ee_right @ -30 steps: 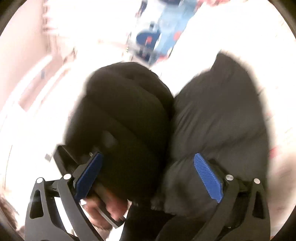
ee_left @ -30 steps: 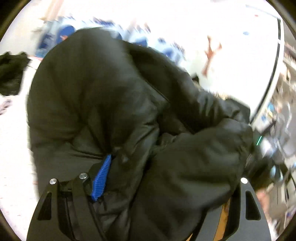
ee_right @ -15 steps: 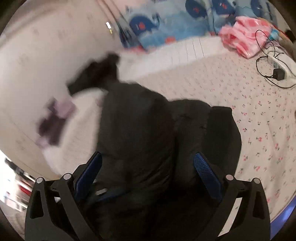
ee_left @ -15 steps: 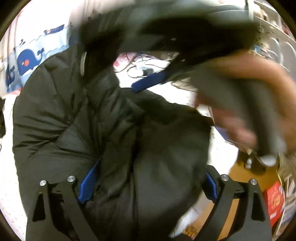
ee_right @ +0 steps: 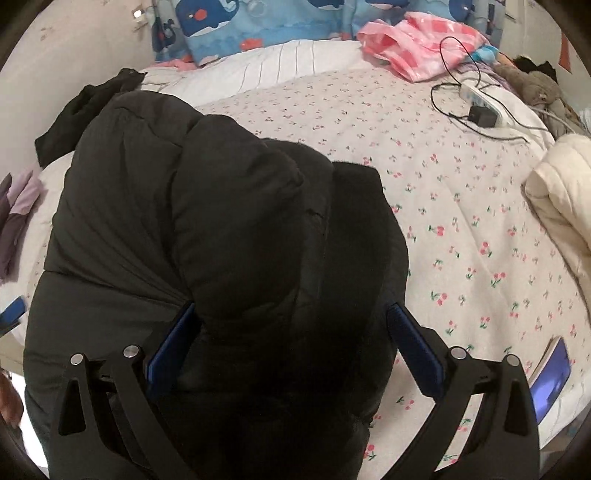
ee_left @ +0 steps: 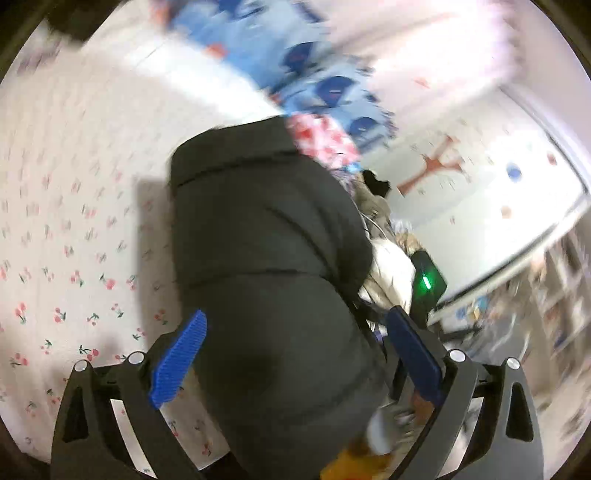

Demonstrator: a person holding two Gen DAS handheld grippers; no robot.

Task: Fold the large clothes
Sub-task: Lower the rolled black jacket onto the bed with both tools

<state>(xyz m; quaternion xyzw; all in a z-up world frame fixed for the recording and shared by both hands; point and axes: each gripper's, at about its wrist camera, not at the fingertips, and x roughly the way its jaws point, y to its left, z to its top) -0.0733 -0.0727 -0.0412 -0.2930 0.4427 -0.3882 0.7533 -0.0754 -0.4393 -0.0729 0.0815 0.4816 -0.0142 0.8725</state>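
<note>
A bulky black puffer jacket (ee_right: 207, 229) lies bunched on a bed with a cherry-print sheet (ee_right: 461, 206). My right gripper (ee_right: 291, 354) has its jaws wide apart with a thick fold of the jacket bulging between them. In the left wrist view the same jacket (ee_left: 266, 266) fills the middle over the sheet (ee_left: 66, 229). My left gripper (ee_left: 295, 362) is also spread wide, with the jacket's padded bulk between its blue pads. The left view is motion-blurred.
A cream puffer garment (ee_right: 561, 199) lies at the right bed edge. A power strip with cables (ee_right: 480, 99), a pink garment (ee_right: 417, 44) and whale-print pillows (ee_right: 229, 29) lie at the head. Dark clothes (ee_right: 85, 107) lie at the left. A phone (ee_right: 550, 384) lies near the front edge.
Both grippers have swung around. The jacket has come down onto the bed. The right view has settled, the left is still moving. The left jaws now stand wide.
</note>
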